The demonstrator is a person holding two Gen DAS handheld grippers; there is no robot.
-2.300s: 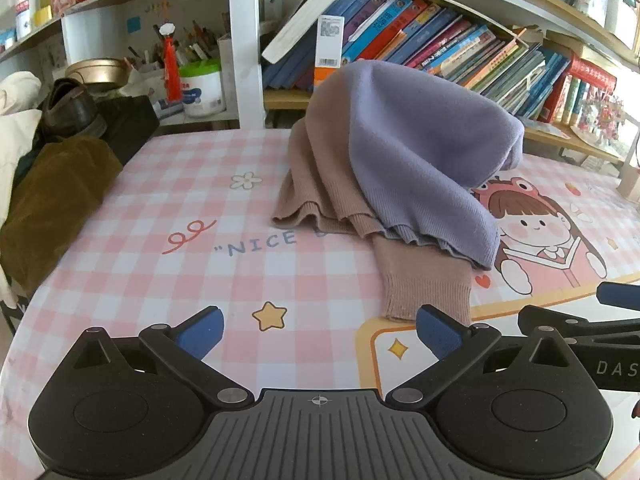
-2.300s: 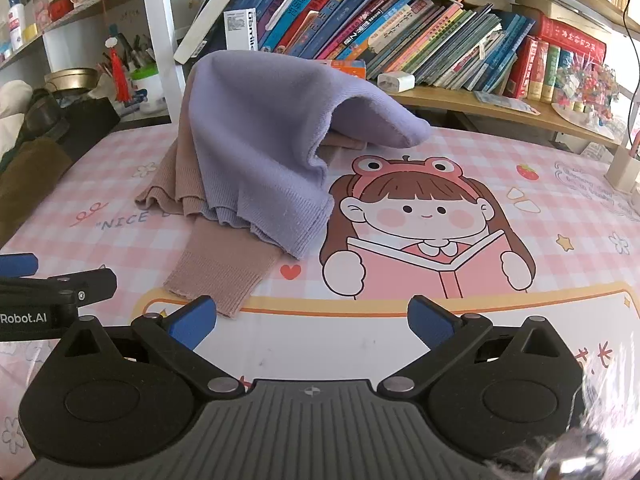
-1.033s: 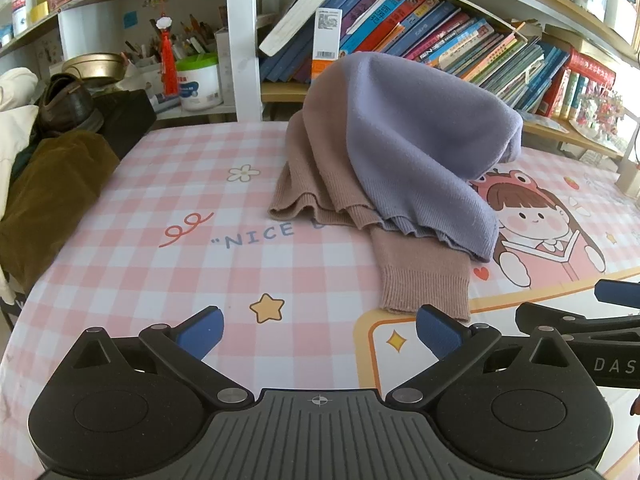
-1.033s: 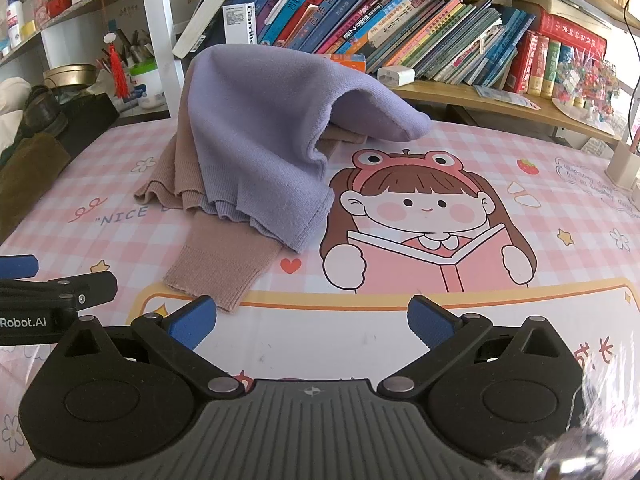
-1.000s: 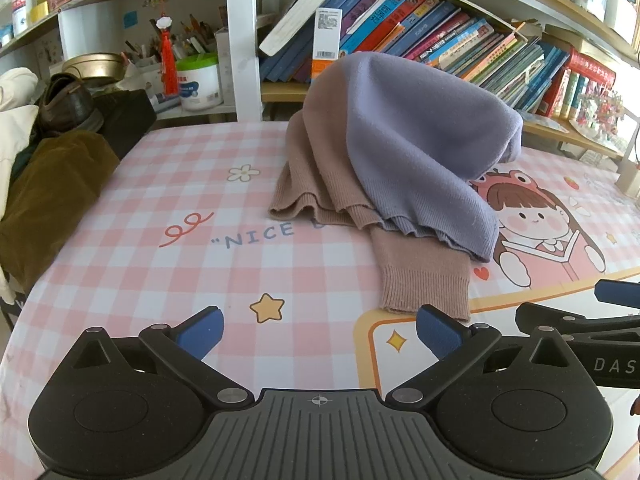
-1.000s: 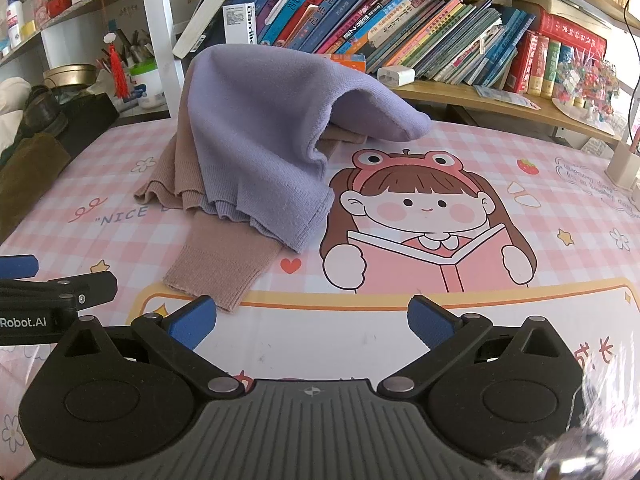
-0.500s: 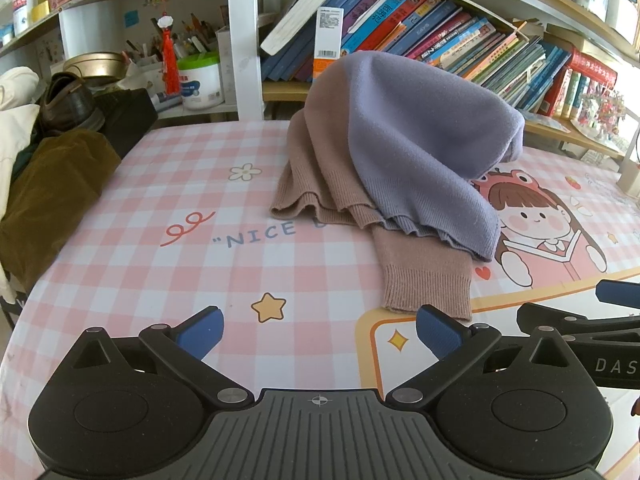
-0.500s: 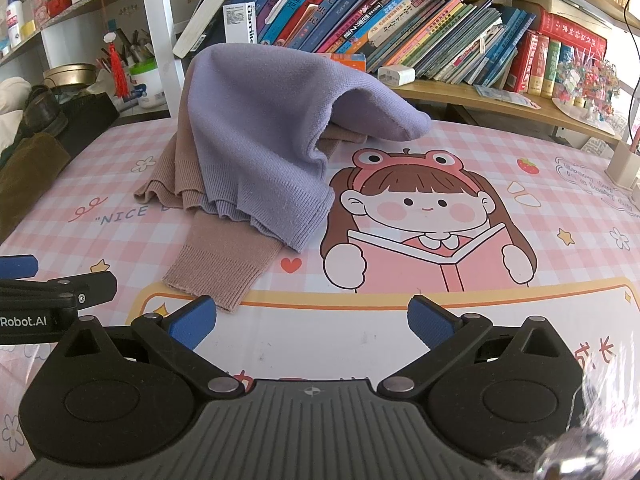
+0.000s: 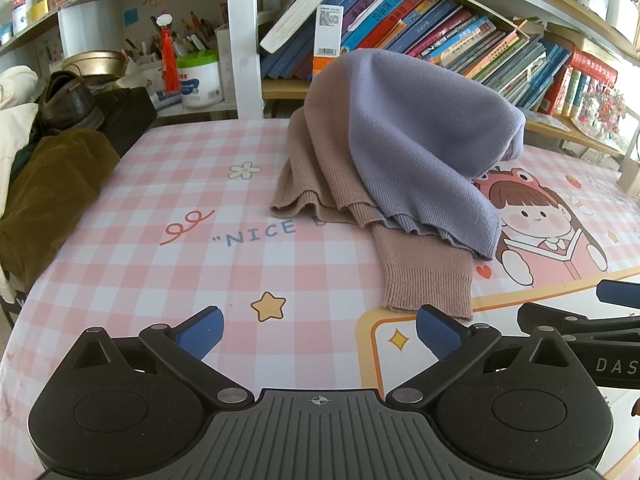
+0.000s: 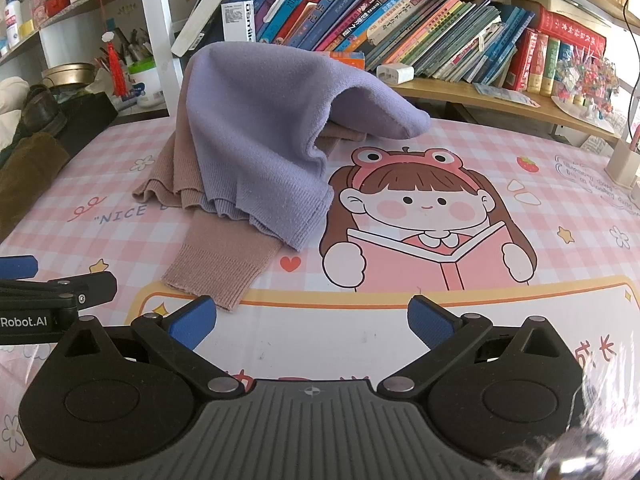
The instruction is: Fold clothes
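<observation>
Lilac and tan knit, the sweater (image 9: 400, 160) sits heaped at the far middle of the pink checked tablecloth (image 9: 200, 264) in the left wrist view, its tan sleeve (image 9: 424, 276) running lengthwise toward the near side, cuff ending just beyond the left gripper (image 9: 320, 330), whose jaws are spread wide and hold nothing. From the right wrist view, the sweater (image 10: 260, 140) lies far left, cuff pointing near-left, apart from the right gripper (image 10: 310, 320), jaws likewise spread and empty.
</observation>
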